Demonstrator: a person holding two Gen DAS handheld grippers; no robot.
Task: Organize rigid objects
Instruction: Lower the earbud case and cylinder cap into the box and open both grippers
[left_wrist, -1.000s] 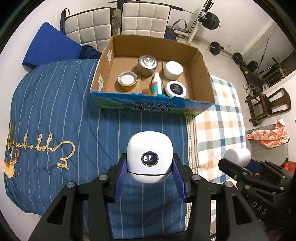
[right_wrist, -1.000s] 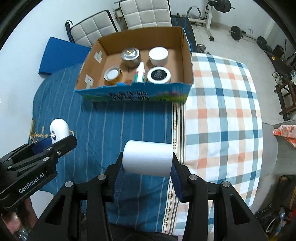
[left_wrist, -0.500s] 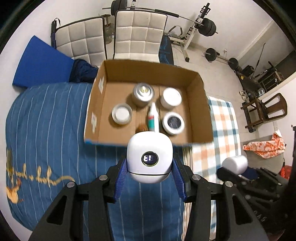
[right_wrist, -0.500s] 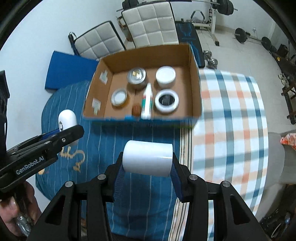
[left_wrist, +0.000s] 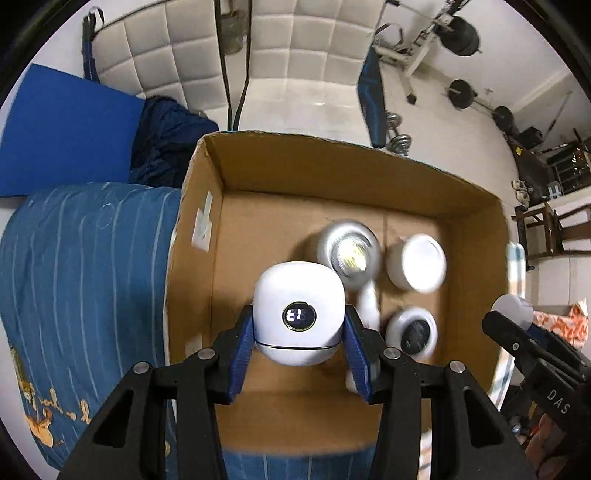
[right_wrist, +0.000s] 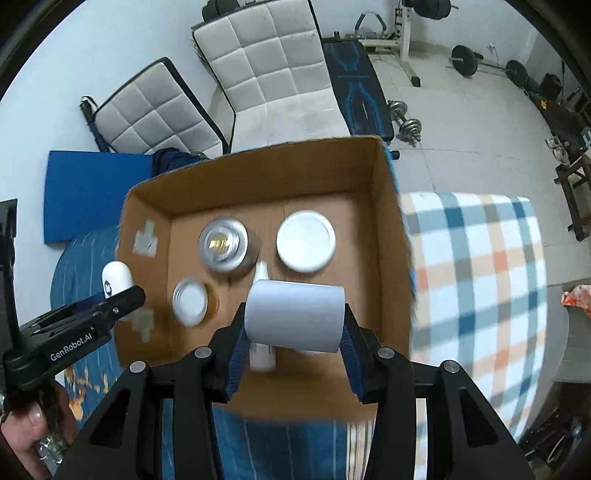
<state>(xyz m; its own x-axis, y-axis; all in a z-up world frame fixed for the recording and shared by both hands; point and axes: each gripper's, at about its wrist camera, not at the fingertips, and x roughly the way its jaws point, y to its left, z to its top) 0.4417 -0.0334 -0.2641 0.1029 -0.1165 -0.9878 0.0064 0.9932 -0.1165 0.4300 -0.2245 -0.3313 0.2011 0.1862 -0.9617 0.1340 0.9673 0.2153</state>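
Observation:
My left gripper (left_wrist: 300, 349) is shut on a white rounded device with a small dark display (left_wrist: 299, 313), held above the left half of an open cardboard box (left_wrist: 207, 229). My right gripper (right_wrist: 293, 341) is shut on a white cylinder (right_wrist: 294, 315), held above the same box (right_wrist: 384, 229) near its front middle. Inside the box lie a silver tin (right_wrist: 222, 243), a white-lidded jar (right_wrist: 306, 240), a gold jar with a white lid (right_wrist: 190, 301), a small white bottle (left_wrist: 367, 306) and a black-faced round tin (left_wrist: 413, 332).
The box sits on a bed with a blue striped cover (left_wrist: 81, 273) on the left and a plaid cover (right_wrist: 476, 280) on the right. White padded chairs (right_wrist: 273, 62), a blue mat (right_wrist: 92, 192) and gym weights (right_wrist: 406, 122) stand beyond the bed.
Both grippers have moved forward with their objects, from above the blue cover to above the box. The box now fills the middle of both views.

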